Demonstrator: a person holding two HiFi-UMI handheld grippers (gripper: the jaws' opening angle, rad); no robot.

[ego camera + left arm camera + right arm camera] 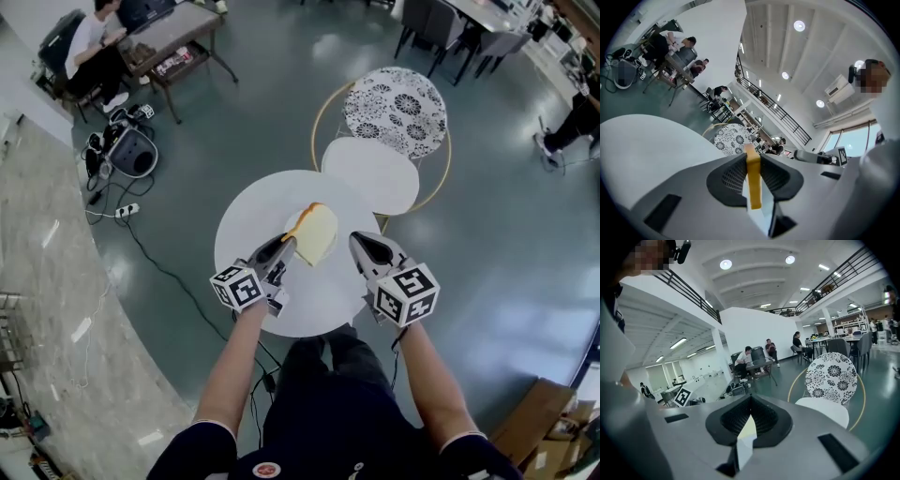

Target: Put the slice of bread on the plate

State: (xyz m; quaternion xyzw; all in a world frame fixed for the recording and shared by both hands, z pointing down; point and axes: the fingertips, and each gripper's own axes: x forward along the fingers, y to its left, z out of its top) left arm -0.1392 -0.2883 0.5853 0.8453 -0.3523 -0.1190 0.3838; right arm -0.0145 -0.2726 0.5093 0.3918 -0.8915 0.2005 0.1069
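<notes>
Bread slice (315, 232) clamped in left gripper (288, 243) fingers, right gripper (357, 240) fingers together, empty.

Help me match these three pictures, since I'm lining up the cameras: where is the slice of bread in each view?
Head view: the slice of bread is at centre, over the round white table, its left edge in the left gripper.
Left gripper view: the slice is low centre, edge-on between the jaws.
Right gripper view: not in it, as far as I can tell.
Shared landmark: the flower-patterned chair back.
</notes>
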